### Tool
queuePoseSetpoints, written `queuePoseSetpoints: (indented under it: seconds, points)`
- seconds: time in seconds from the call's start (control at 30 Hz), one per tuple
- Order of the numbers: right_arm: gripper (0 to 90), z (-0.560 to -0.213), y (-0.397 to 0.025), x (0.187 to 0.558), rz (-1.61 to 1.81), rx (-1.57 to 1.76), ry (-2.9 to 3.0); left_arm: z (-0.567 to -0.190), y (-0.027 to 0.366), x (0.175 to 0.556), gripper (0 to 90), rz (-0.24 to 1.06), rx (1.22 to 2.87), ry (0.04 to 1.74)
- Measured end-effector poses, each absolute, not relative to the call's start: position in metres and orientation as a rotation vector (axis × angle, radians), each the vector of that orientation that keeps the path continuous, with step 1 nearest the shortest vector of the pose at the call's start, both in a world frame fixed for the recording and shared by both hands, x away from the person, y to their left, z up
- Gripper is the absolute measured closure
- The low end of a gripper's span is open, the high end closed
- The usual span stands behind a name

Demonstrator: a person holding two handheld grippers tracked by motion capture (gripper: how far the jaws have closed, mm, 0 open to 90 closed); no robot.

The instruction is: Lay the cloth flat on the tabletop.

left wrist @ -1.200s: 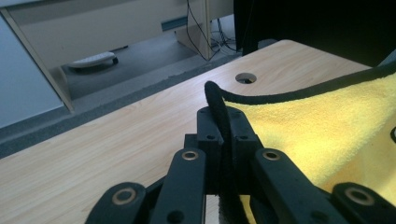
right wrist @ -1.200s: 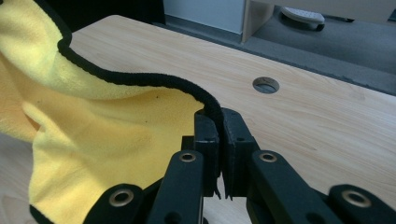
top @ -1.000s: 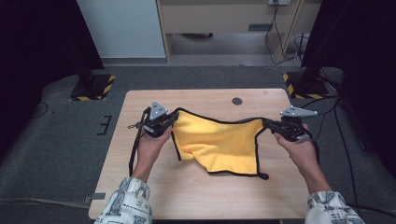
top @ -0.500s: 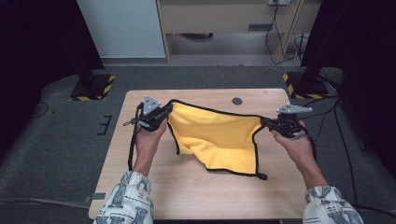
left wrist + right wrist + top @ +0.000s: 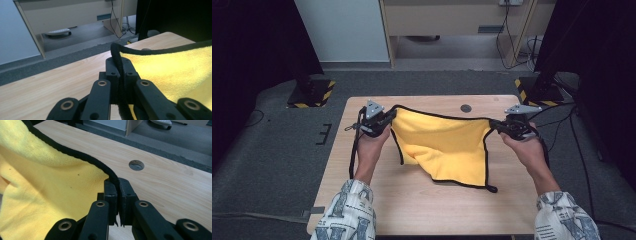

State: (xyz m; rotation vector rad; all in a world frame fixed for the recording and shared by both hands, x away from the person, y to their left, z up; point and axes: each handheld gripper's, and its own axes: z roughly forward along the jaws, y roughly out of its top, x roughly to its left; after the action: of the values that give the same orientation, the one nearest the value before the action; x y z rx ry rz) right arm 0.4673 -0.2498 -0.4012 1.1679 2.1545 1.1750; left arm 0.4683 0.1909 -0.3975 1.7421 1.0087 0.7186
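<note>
A yellow cloth [image 5: 444,142] with a black hem is stretched between both grippers above the wooden table [image 5: 432,205]. My left gripper [image 5: 388,117] is shut on the cloth's far left corner, and the black hem [image 5: 119,63] runs between its jaws. My right gripper [image 5: 496,125] is shut on the far right corner, where the hem [image 5: 113,178] is pinched. The top edge sags slightly between them. The lower part of the cloth [image 5: 37,195] hangs down and rests on the table, with one corner [image 5: 492,189] trailing toward the near right.
A round cable hole [image 5: 466,108] sits in the table near its far edge, also the hole [image 5: 136,165] just beyond my right gripper. Cables trail from both grippers. Beyond the table are grey carpet, a desk and black stands with hazard-striped bases [image 5: 312,92].
Both grippers have moved away from the person and farther apart, lifting the cloth's top edge and pulling it straighter. The cloth is spread wider than before.
</note>
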Motion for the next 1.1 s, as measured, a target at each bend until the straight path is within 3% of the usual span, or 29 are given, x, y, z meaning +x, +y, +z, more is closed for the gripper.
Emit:
queuePoseSetpoints:
  seconds: [0.3,0.37,0.4,0.43,0.53,0.7,0.97,1.03,1.1]
  points:
    - [85.7,-0.41,-0.245,0.515,1.153,1.263,2.144,-0.408,0.191,0.511,84.6,0.695,1.771,1.082]
    - [76.4,-0.413,-0.242,0.526,1.139,1.306,2.094,-0.414,0.192,0.524,70.1,0.698,1.718,1.133]
    - [63.5,-0.417,-0.242,0.532,1.181,1.348,2.04,-0.417,0.193,0.527,56.5,0.692,1.701,1.148]
    - [56.2,-0.42,-0.241,0.535,1.175,1.369,2.023,-0.418,0.193,0.529,51.2,0.713,1.722,1.149]
    - [44.7,-0.43,-0.238,0.538,1.092,1.377,2.064,-0.42,0.193,0.526,50.9,0.751,1.798,1.119]
    - [41.3,-0.437,-0.233,0.528,1.072,1.346,2.105,-0.42,0.188,0.518,43.7,0.759,1.867,1.093]
    - [37.5,-0.436,-0.237,0.529,1.021,1.38,2.09,-0.417,0.177,0.509,42.6,0.713,1.892,1.073]
    - [33.2,-0.438,-0.237,0.535,1.041,1.396,2.1,-0.416,0.175,0.506,41.7,0.717,1.893,1.057]
    - [22.6,-0.444,-0.231,0.541,1.052,1.415,2.15,-0.415,0.174,0.505,41.4,0.712,1.891,1.046]
